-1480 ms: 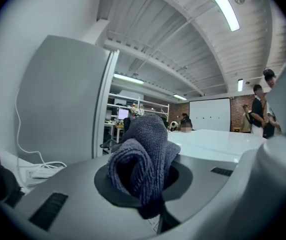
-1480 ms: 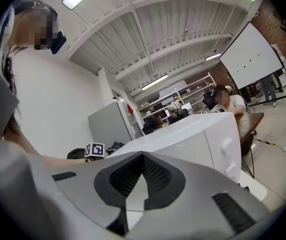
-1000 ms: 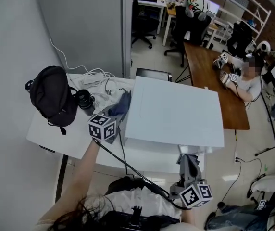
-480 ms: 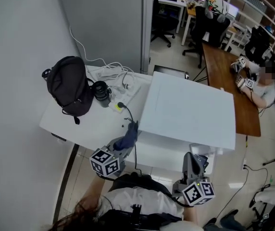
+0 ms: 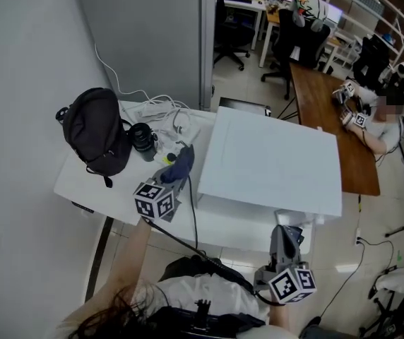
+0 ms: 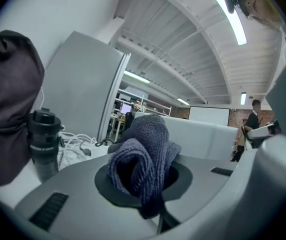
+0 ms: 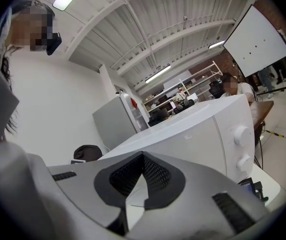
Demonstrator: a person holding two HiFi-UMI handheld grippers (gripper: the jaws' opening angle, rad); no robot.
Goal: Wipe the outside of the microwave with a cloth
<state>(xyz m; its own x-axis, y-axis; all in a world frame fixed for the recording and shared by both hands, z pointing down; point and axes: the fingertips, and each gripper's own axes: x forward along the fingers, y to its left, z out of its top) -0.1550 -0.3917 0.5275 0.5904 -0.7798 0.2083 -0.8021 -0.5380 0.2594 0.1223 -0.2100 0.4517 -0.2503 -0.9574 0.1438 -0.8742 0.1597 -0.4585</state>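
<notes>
The white microwave (image 5: pixel 269 157) stands on the white table (image 5: pixel 89 189); the right gripper view shows its front with two knobs (image 7: pixel 238 149). My left gripper (image 5: pixel 174 179) is shut on a bunched blue-grey cloth (image 6: pixel 145 166). The cloth (image 5: pixel 180 164) is up against the microwave's left side, near the front corner. My right gripper (image 5: pixel 284 235) hangs below the microwave's front right corner, apart from it. Its jaws are shut with nothing between them.
A black backpack (image 5: pixel 96 129), a black bottle (image 5: pixel 143 138) and a tangle of white cables (image 5: pixel 161 113) lie on the table left of the microwave. A grey partition (image 5: pixel 152 34) rises behind. A person sits at a wooden desk (image 5: pixel 329 111) to the right.
My left gripper with the cloth dropped back toward the table's front edge, then moved forward again along the microwave's left side. The right gripper has barely moved.
</notes>
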